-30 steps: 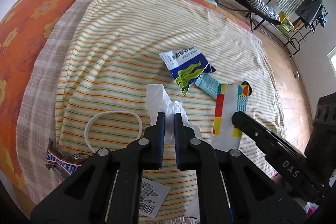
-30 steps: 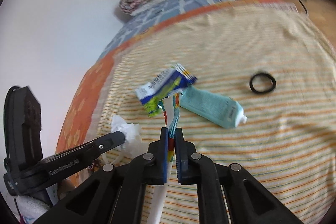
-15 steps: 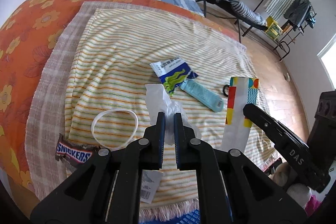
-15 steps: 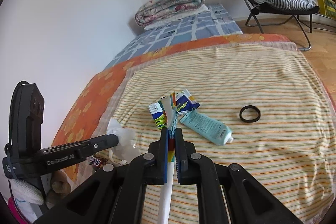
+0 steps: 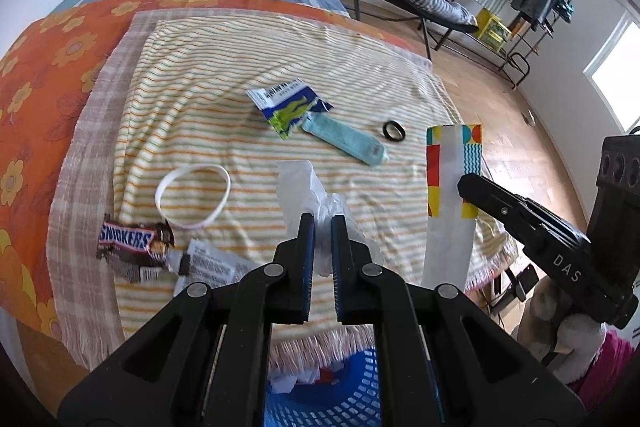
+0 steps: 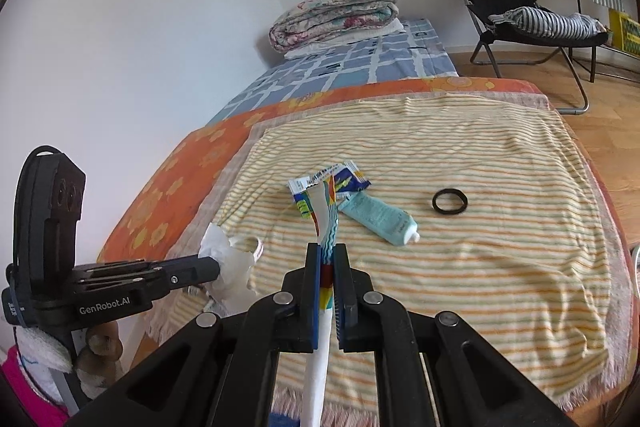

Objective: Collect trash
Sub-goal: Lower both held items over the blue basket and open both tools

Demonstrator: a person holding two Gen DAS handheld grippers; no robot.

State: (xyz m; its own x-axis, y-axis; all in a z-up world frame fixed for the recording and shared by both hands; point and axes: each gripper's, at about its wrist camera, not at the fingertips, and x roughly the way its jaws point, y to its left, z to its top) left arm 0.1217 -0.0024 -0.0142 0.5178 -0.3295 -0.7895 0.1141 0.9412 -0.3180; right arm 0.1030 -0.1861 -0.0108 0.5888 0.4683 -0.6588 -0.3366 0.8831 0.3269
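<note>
The left claw (image 5: 322, 227) is clamped on a crumpled white tissue (image 5: 308, 187), held above the blue perforated plastic basket (image 5: 360, 391) at the foot of the bed. The right claw (image 6: 327, 259) pinches a long colourful patterned paper wrapper (image 6: 325, 223), also off the yellow striped towel (image 6: 480, 227). Best to bring each piece squarely over the basket's mouth before letting go, since light scraps probably drift.

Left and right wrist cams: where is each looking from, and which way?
Left wrist: above the blue basket at the bed's foot, facing the headboard; own left gripper pinching crumpled tissue, right gripper alongside.
Right wrist: same end, further right, facing likewise; own fingers clamp colourful wrapper.
Shared: teal tube, black ring.
</note>
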